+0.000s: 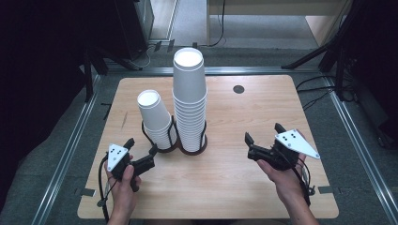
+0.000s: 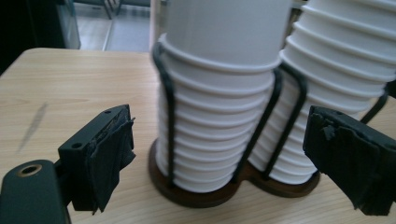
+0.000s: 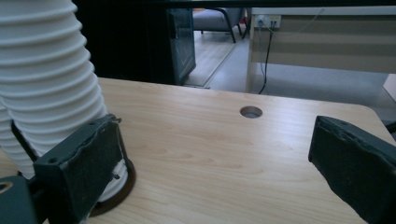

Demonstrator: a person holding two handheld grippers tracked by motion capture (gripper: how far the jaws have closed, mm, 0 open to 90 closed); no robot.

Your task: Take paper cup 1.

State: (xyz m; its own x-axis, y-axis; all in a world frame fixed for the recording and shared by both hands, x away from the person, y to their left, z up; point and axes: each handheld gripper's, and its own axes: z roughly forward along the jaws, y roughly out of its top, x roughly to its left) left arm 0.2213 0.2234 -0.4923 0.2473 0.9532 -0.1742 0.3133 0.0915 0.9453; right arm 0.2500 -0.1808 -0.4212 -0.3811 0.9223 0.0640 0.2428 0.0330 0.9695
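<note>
The left tongs (image 1: 140, 149) are held at the near left of the worktop (image 1: 234, 183), nearest the camera, with the jaws spread wide and nothing gripped. In the left gripper view, the short stack of paper cups (image 2: 219, 112) is seen between and beyond the two jaws, not touched by either. The short stack (image 1: 157, 119) is seated in the left ring of a dark wire holder (image 1: 174, 146), just beyond the left tongs. The tall stack of paper cups (image 1: 190, 101) is seated in the right ring, just beside the short stack. Further right, the right tongs (image 1: 263, 133) are held above the worktop, well apart from the holder, jaws wide and empty. In the right gripper view, the tall stack (image 3: 46, 79) is seen behind the left jaw. A round cable hole (image 1: 239, 89) is set in the far right of the worktop.
</note>
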